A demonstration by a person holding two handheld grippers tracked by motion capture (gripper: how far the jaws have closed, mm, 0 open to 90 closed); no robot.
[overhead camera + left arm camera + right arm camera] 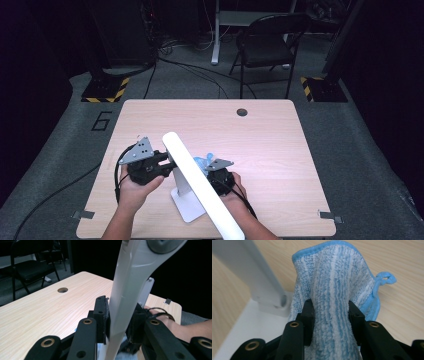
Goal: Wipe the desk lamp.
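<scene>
A white desk lamp stands near the table's front edge, its long head [200,182] slanting over its flat base [186,204]. My left gripper [169,161] comes in from the left and is shut on the lamp's white stem [127,290], which its pads [102,315] squeeze from both sides. Just right of the lamp, my right gripper [207,168] is shut on a blue and white striped cloth [203,160]. The cloth [332,282] stands up bunched between the jaws of the right gripper [331,315], beside the lamp's stem [249,272] and base [247,327].
The light wooden table [260,145] has a round cable hole [242,112] at its far edge. A black folding chair [267,42] and cables lie on the floor beyond. The person's right hand [172,323] appears behind the stem.
</scene>
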